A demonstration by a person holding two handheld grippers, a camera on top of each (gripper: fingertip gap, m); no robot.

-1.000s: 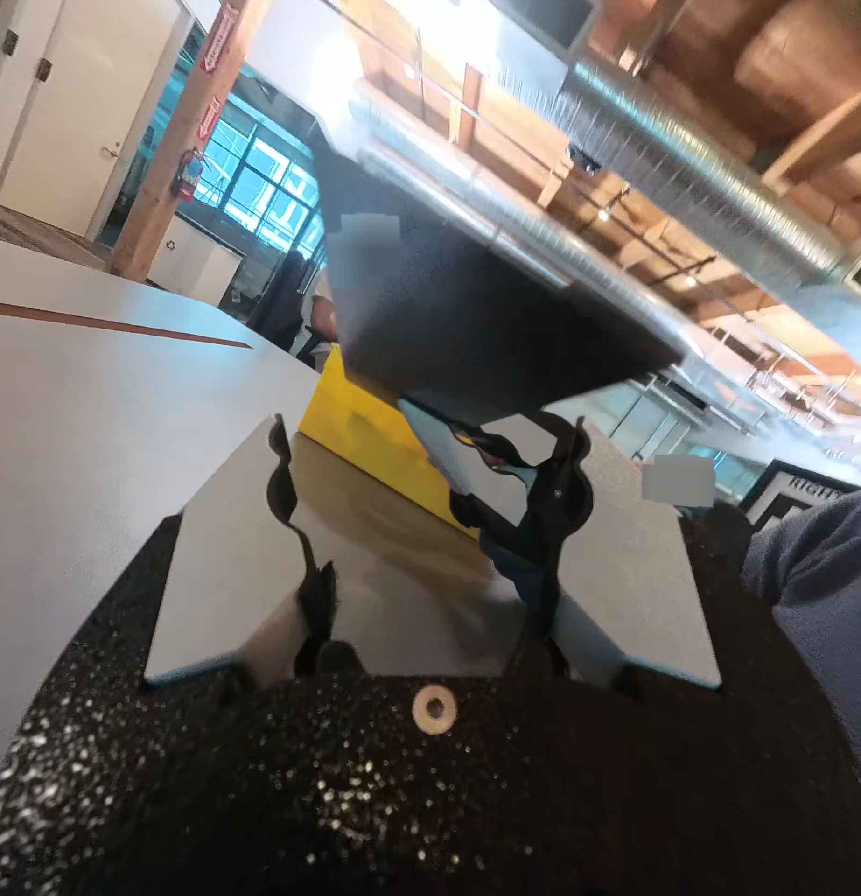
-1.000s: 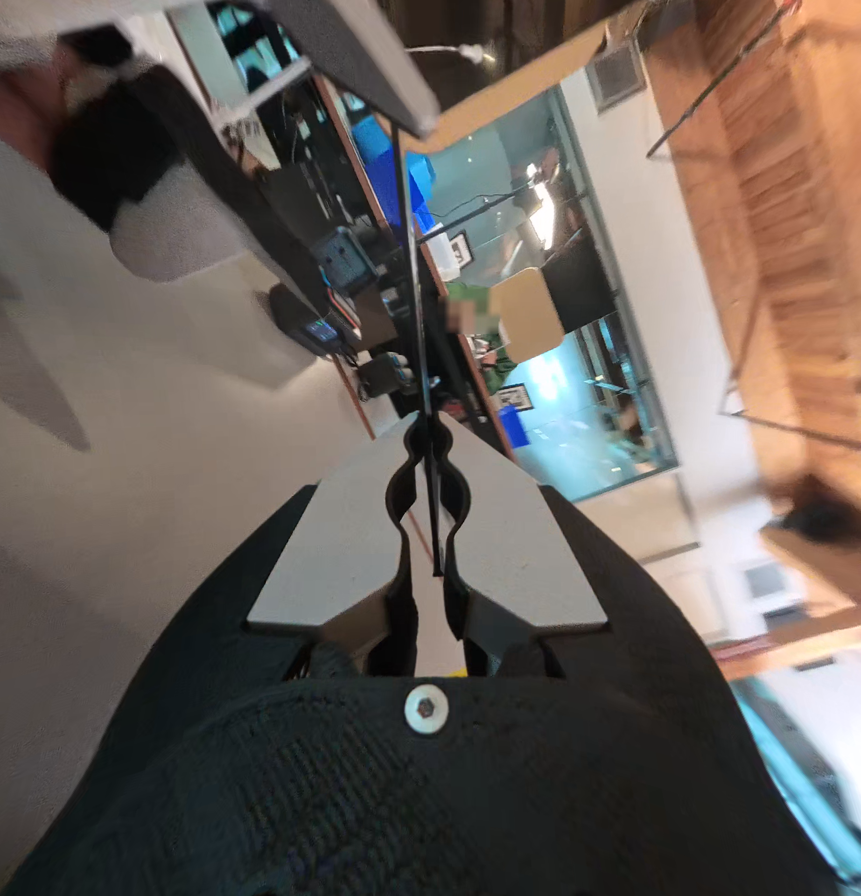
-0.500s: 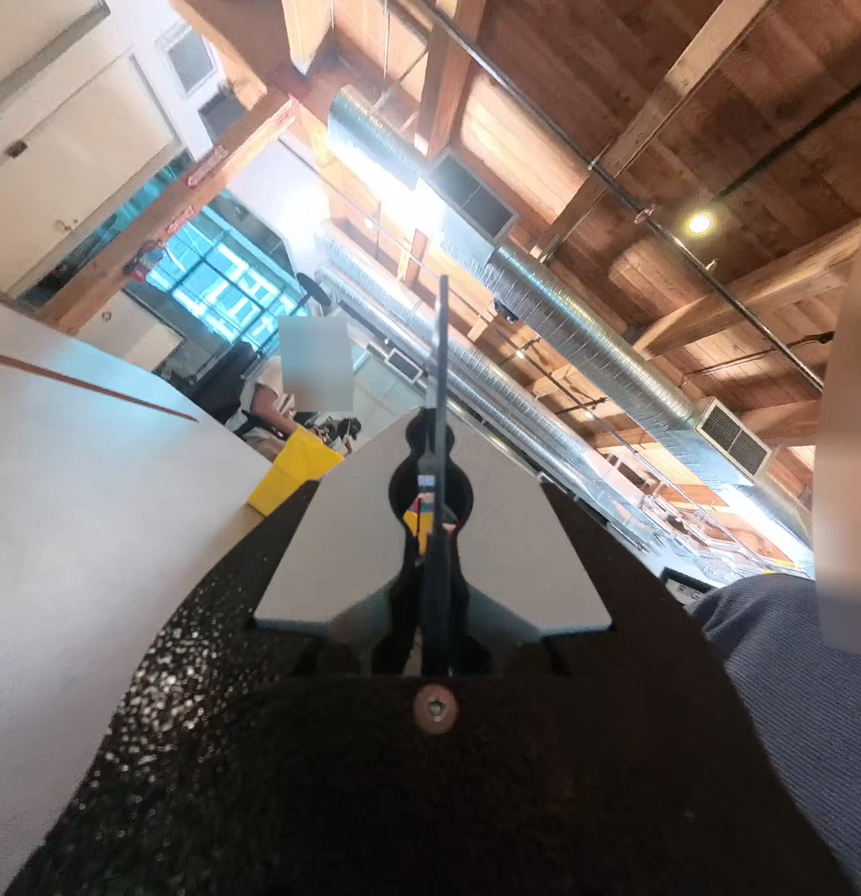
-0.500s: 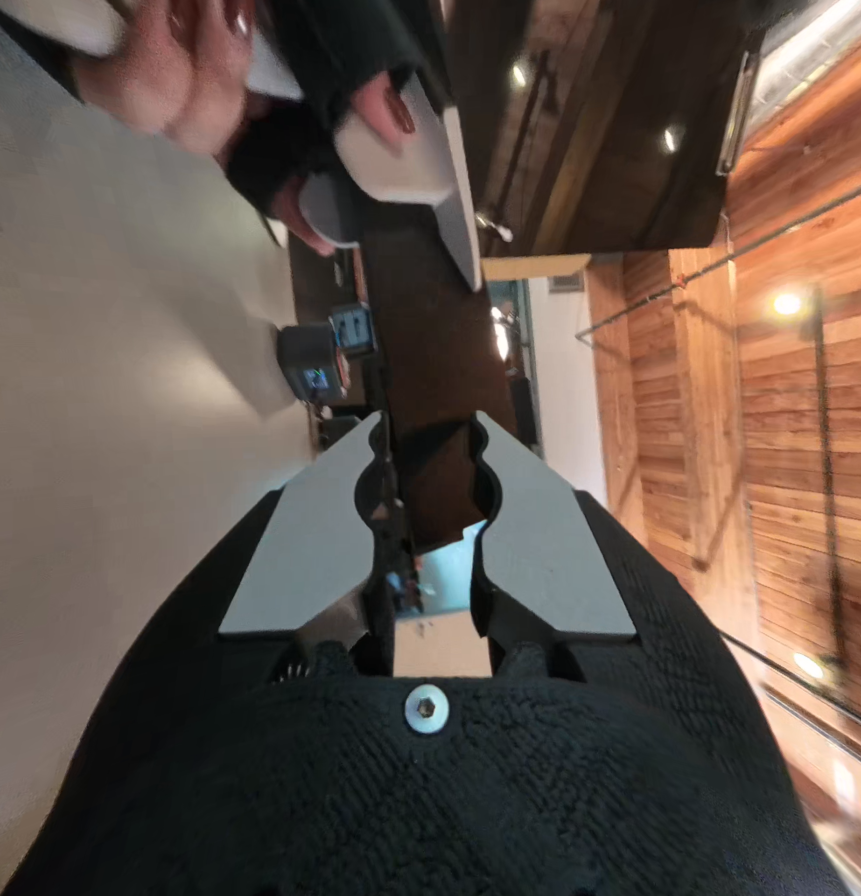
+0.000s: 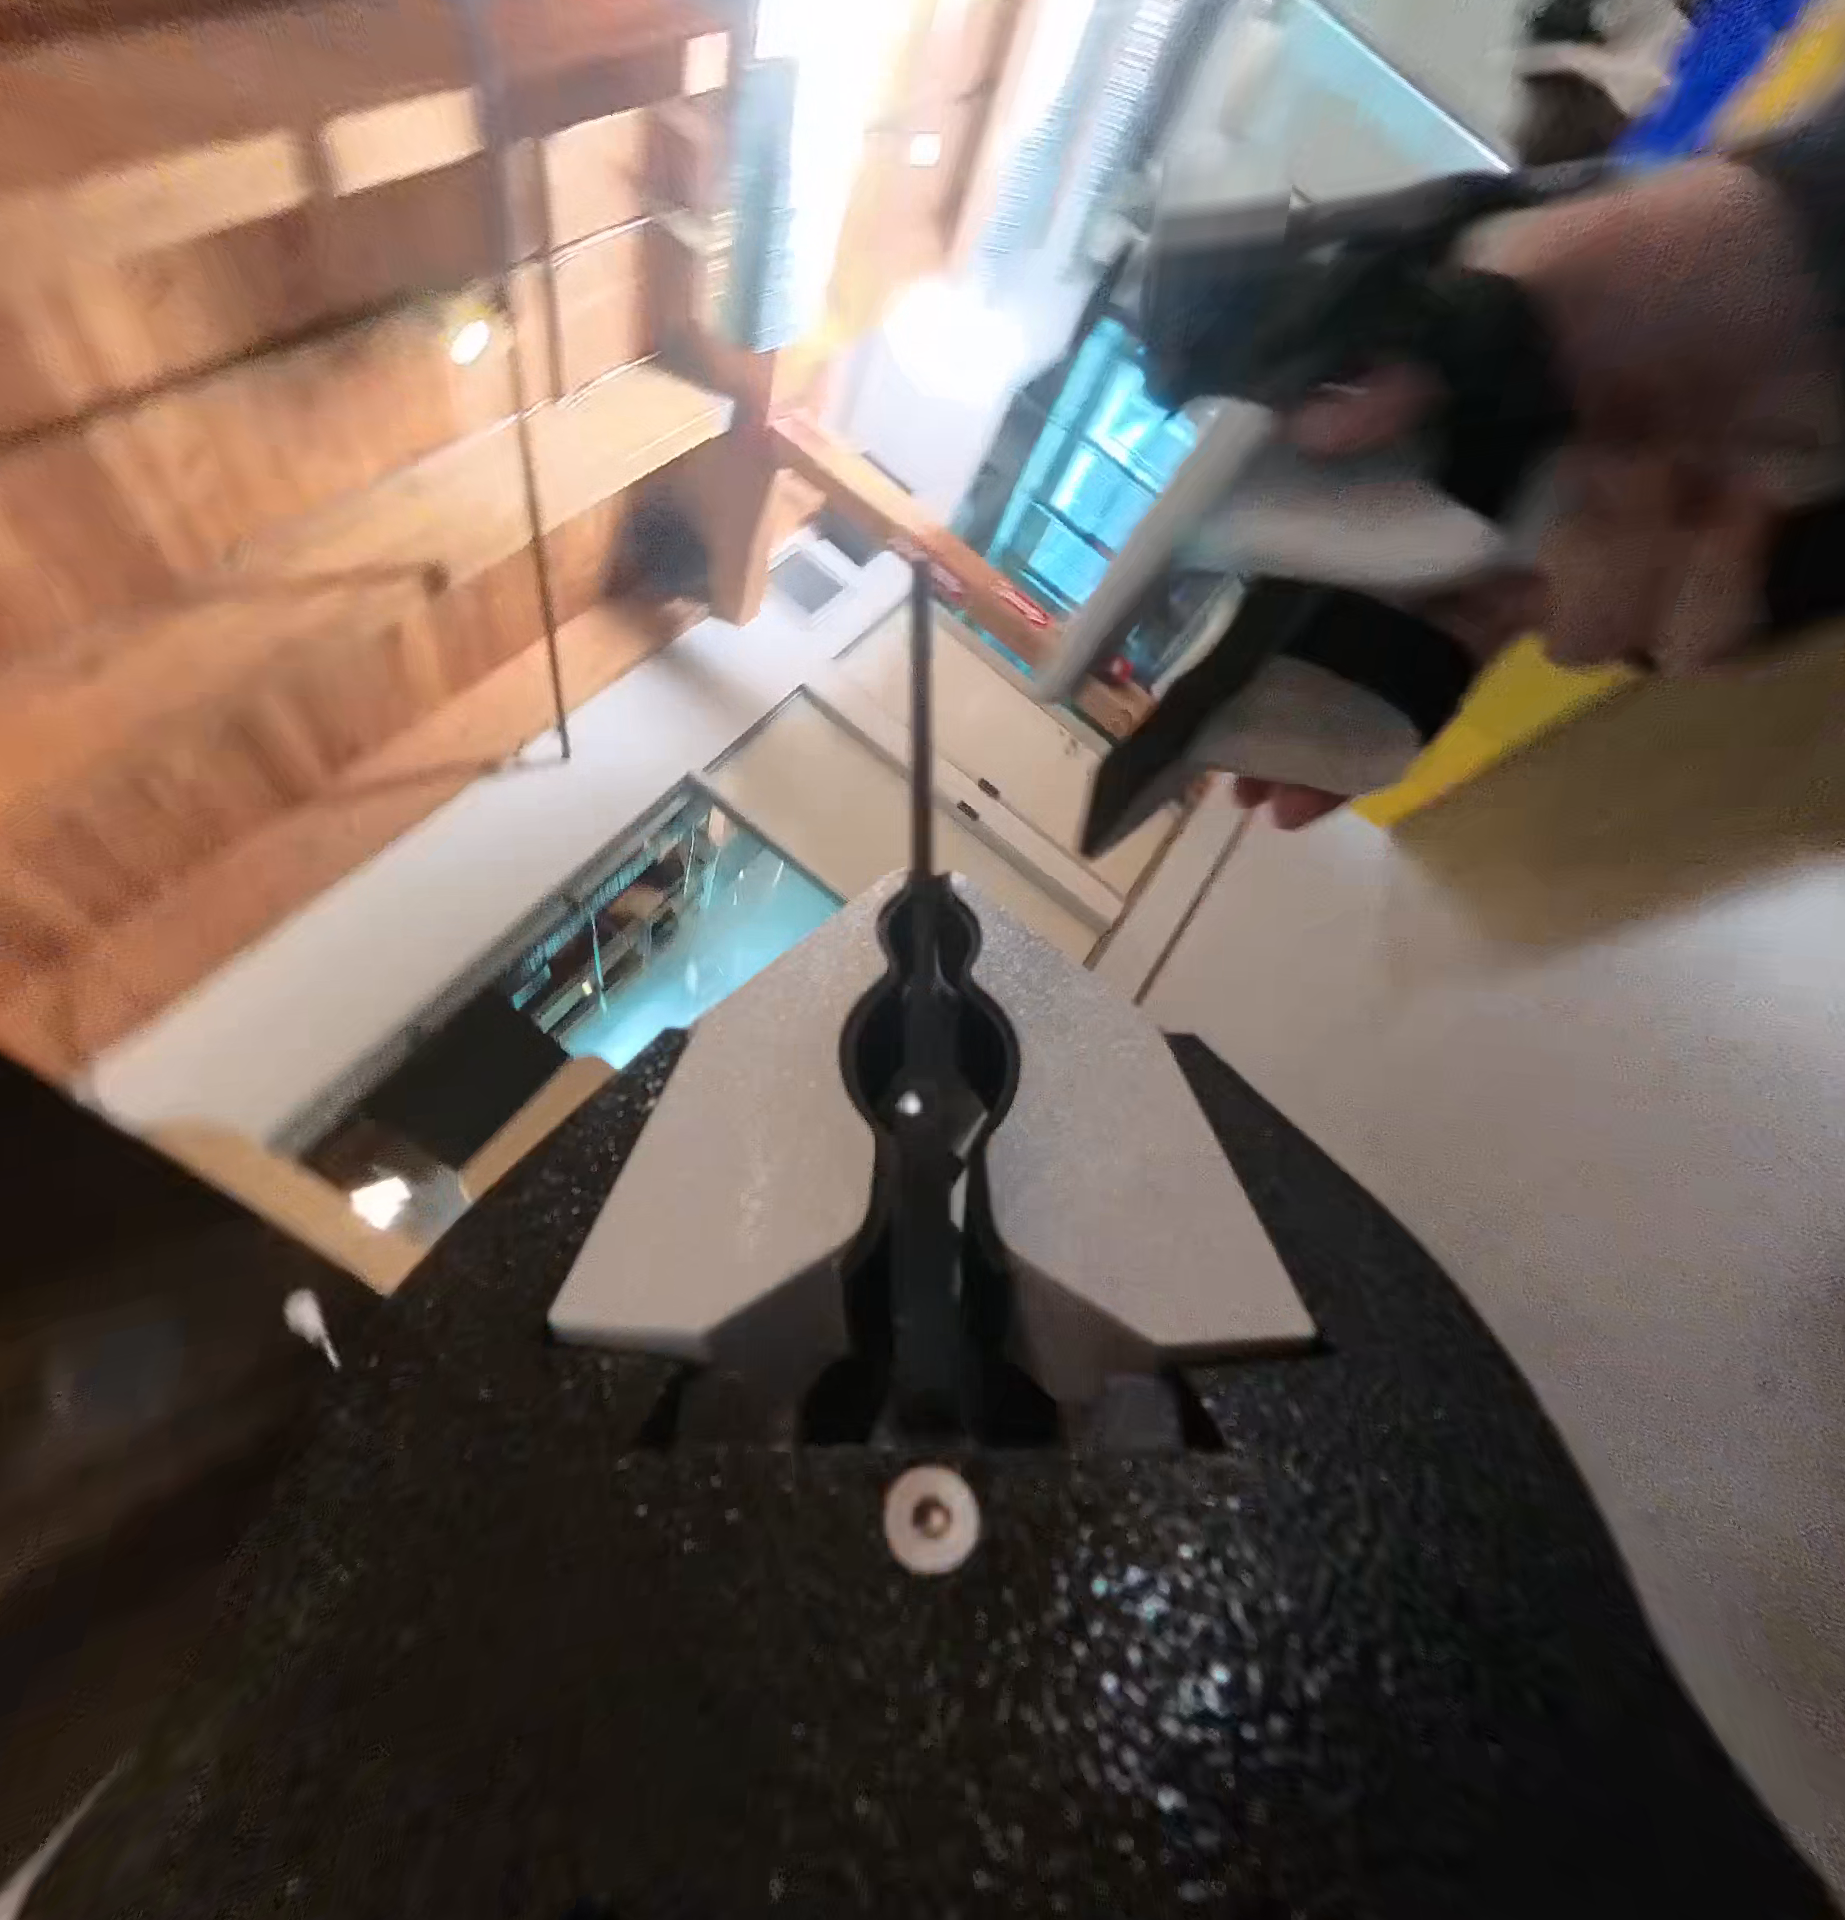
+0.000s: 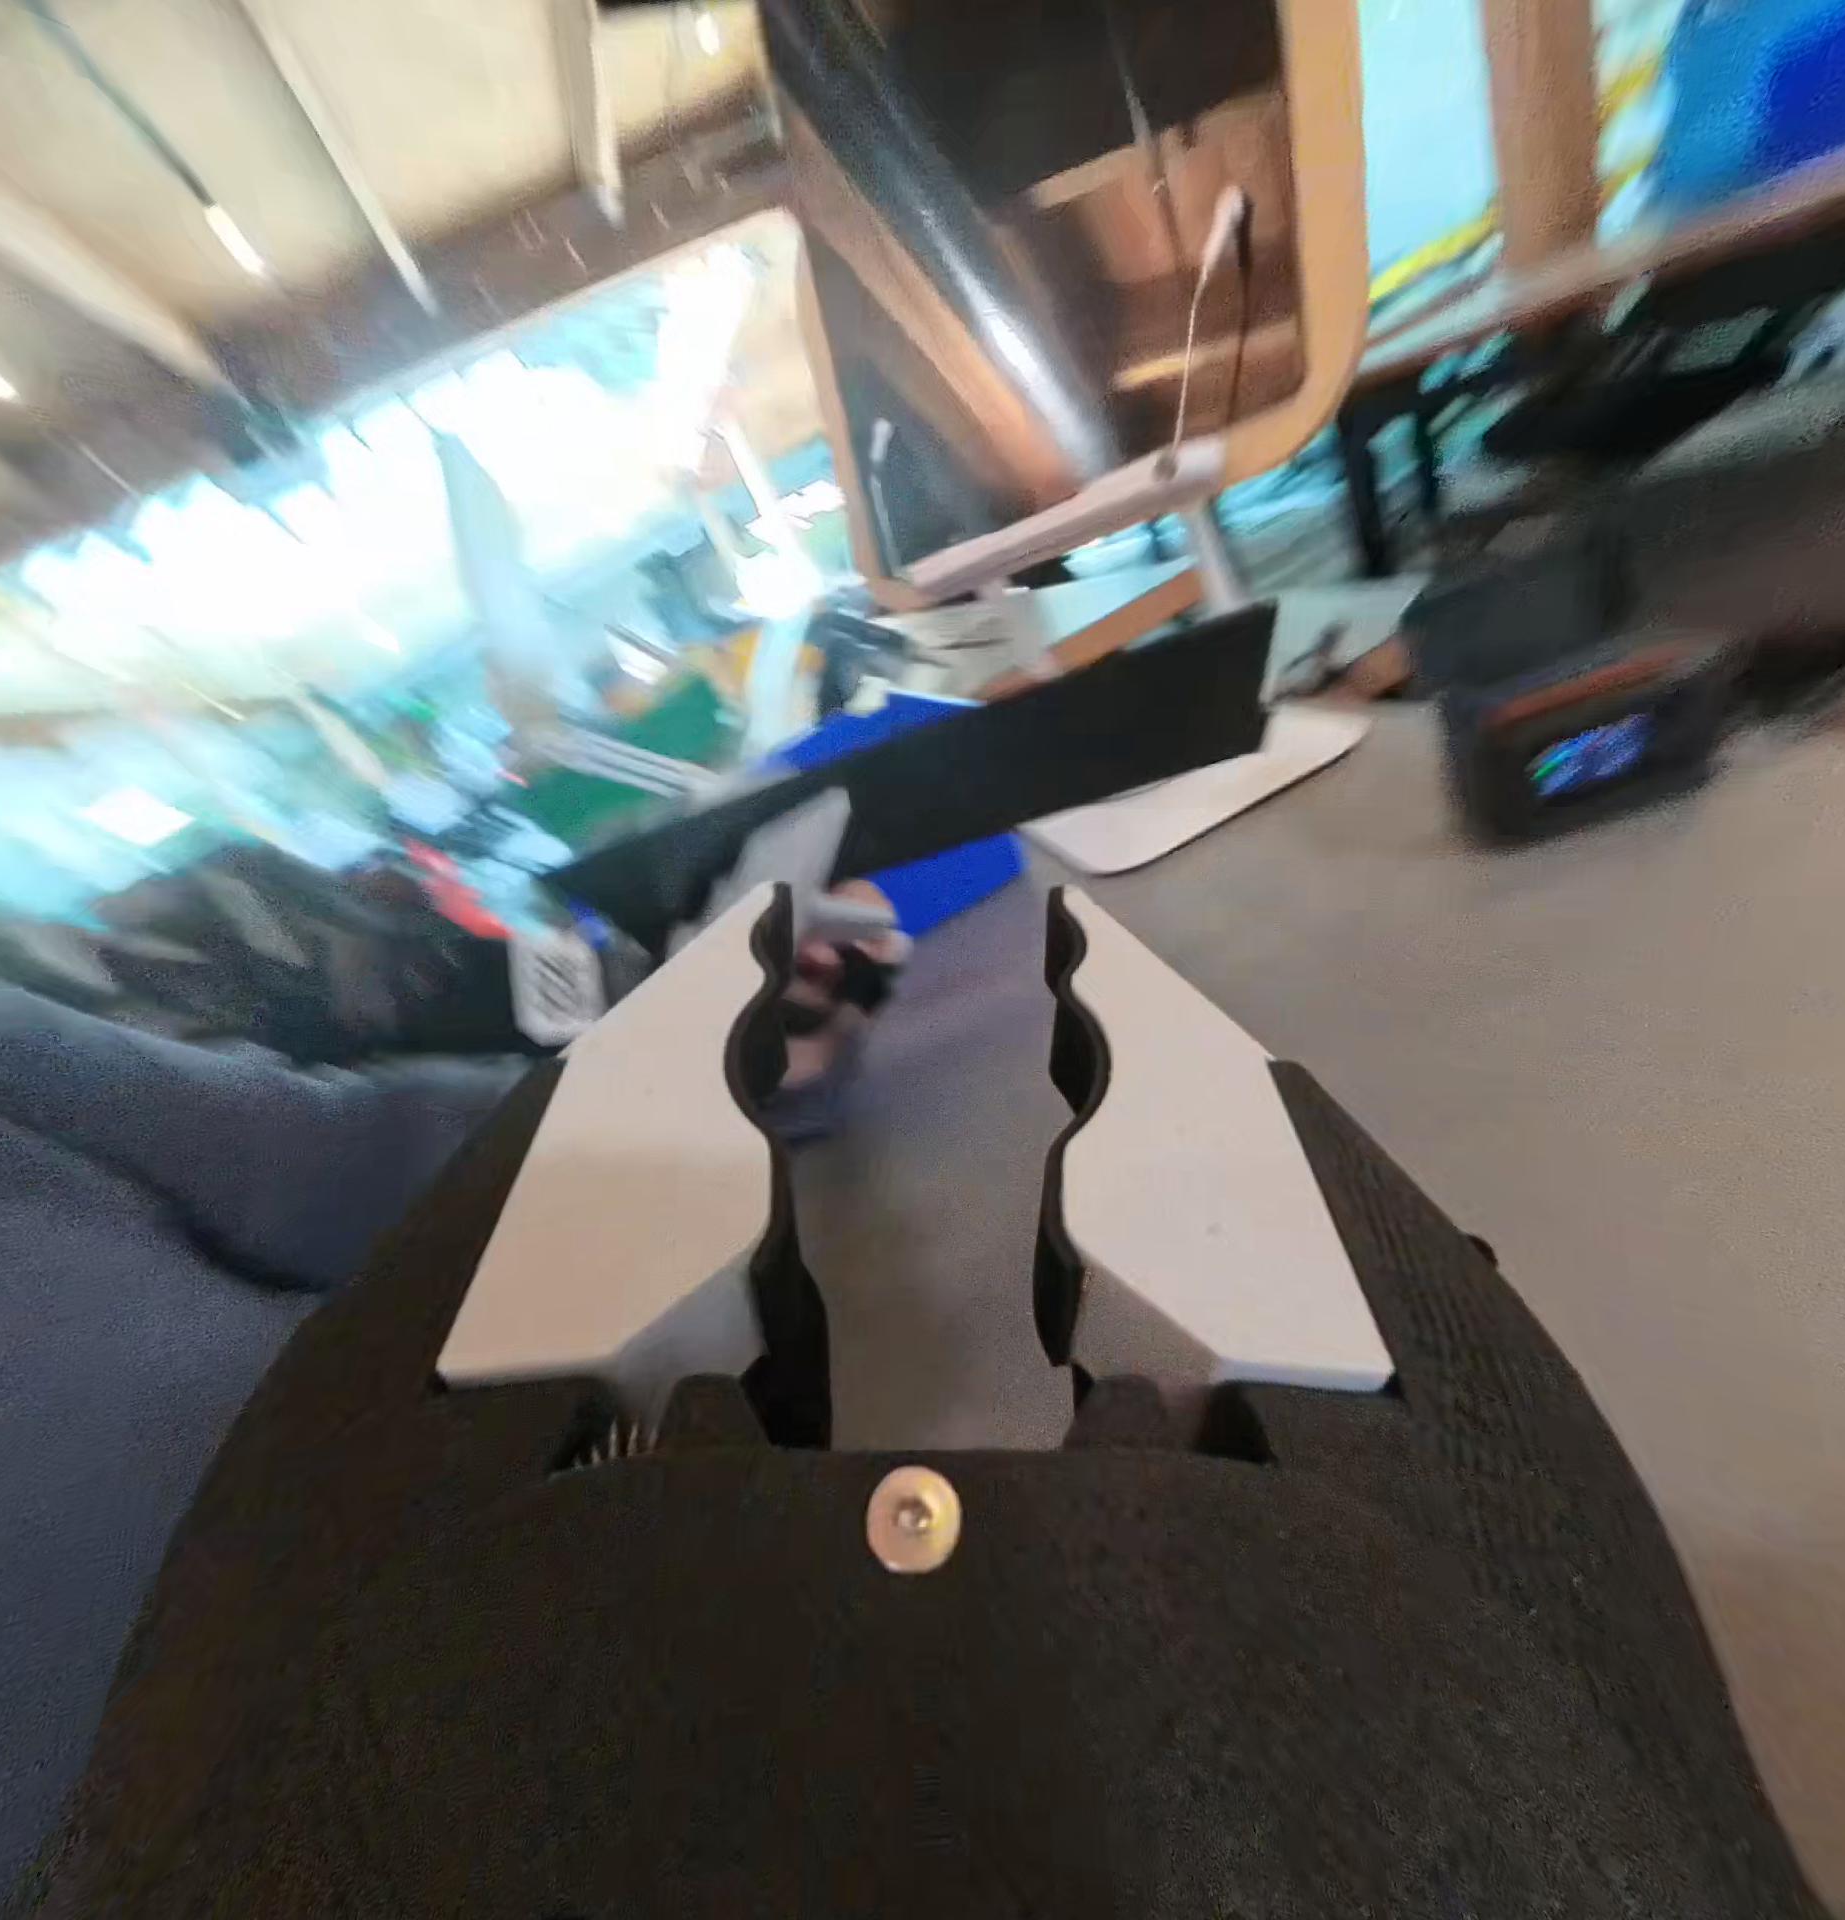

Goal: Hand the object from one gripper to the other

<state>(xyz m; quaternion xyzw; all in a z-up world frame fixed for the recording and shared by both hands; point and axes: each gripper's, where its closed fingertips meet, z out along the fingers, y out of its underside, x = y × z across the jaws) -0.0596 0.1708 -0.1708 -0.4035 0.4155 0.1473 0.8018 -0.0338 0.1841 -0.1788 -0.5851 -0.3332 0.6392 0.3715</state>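
Fingers [image 5: 752, 1132] of your left gripper [image 5: 926, 904] clamp a thin black sheet [image 5: 920, 717] edge-on. Your right gripper [image 6: 913, 914] is spread wide, empty, above the grey table [image 6: 1469, 1039].

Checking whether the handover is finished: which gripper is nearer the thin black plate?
Left. The left gripper is clamped on the thin black plate, seen edge-on; the right gripper is open, apart from it.

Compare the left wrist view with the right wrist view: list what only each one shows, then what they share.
Only the left wrist view: the left gripper with jaws shut on the thin black plate, seen edge-on, and wooden ceiling beams.

Only the right wrist view: the right gripper with jaws open and empty, the plate's broad black face, and a small black device with a lit screen.

Both: the plate, both grippers, and the pale tabletop.
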